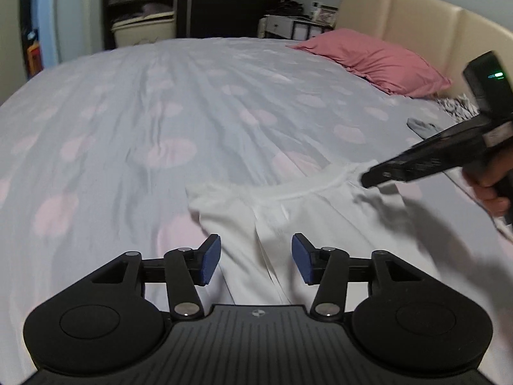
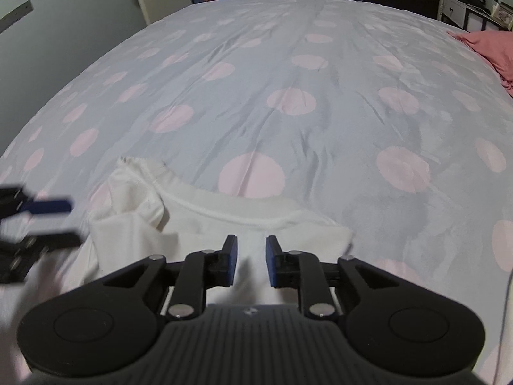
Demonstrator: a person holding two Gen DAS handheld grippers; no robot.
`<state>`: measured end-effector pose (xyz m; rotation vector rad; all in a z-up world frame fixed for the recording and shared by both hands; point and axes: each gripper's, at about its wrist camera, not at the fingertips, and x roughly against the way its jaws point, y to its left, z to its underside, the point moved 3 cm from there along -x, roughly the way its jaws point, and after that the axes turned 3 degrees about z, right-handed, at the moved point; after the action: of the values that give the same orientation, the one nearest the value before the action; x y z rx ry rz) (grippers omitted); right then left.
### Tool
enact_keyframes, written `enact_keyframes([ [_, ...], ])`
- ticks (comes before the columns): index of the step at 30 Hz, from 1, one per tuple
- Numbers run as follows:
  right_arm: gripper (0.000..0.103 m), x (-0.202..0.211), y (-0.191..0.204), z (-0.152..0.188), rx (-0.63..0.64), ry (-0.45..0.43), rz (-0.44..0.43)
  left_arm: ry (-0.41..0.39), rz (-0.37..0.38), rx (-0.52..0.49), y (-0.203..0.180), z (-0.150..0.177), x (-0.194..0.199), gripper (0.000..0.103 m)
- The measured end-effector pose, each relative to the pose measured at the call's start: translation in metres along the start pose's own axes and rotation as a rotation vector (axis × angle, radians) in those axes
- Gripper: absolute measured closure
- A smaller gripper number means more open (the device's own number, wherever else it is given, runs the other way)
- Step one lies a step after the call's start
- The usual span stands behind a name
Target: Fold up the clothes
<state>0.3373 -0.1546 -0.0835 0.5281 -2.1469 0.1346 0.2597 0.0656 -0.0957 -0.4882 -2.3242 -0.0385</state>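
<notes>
A white garment [image 1: 275, 221] lies on the bed, its curved ribbed edge [image 2: 224, 210] facing the far side and one corner bunched up [image 2: 134, 189]. My left gripper [image 1: 256, 258] hovers just above the garment's middle seam, open wide, with nothing between its blue pads. It shows blurred at the left edge of the right wrist view as the left gripper [image 2: 61, 223]. My right gripper [image 2: 251, 256] is over the cloth near the ribbed edge, its pads a small gap apart and empty. Seen from the side, the right gripper [image 1: 368, 181] has its tip at the garment's right corner, and a hand [image 1: 490, 189] holds it.
The bed sheet [image 2: 288, 64] is grey with pink dots and wrinkled. A pink pillow [image 1: 368, 61] rests against the beige headboard [image 1: 416, 16]. A small grey cloth [image 1: 423, 126] and a black-and-white patterned cloth [image 1: 461, 106] lie near it. A white bedside table [image 1: 288, 27] and a bin [image 1: 144, 30] stand beyond the bed.
</notes>
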Motion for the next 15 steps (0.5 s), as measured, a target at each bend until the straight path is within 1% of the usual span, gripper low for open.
enact_keyframes([
  [4, 0.079, 0.011, -0.013, 0.010, -0.016, 0.013, -0.007, -0.039, 0.056, -0.094, -0.010, -0.003, -0.015, 0.054],
  [5, 0.078, 0.013, -0.016, 0.013, -0.020, 0.017, -0.009, -0.029, 0.074, -0.115, -0.012, -0.003, -0.019, 0.055],
  [6, 0.078, 0.015, -0.019, 0.017, -0.024, 0.021, -0.010, -0.005, 0.098, -0.126, -0.014, -0.002, -0.023, 0.064],
  [7, 0.078, 0.017, -0.022, 0.020, -0.024, 0.025, -0.008, 0.023, 0.124, -0.124, -0.016, 0.000, -0.027, 0.080],
  [8, 0.077, 0.019, -0.025, 0.024, -0.022, 0.031, -0.002, 0.055, 0.136, -0.121, -0.017, 0.001, -0.031, 0.086],
  [9, 0.077, 0.020, -0.028, 0.028, -0.019, 0.037, 0.005, 0.084, 0.136, -0.119, -0.017, 0.003, -0.033, 0.095],
  [10, 0.077, 0.022, -0.032, 0.032, -0.018, 0.043, 0.011, 0.109, 0.135, -0.112, -0.016, 0.004, -0.033, 0.101],
  [13, 0.077, 0.027, -0.042, 0.040, -0.025, 0.054, 0.025, 0.168, 0.120, -0.048, -0.004, 0.005, -0.026, 0.102],
  [15, 0.077, 0.031, -0.047, 0.044, -0.036, 0.059, 0.031, 0.239, 0.116, 0.042, 0.008, 0.005, -0.024, 0.102],
])
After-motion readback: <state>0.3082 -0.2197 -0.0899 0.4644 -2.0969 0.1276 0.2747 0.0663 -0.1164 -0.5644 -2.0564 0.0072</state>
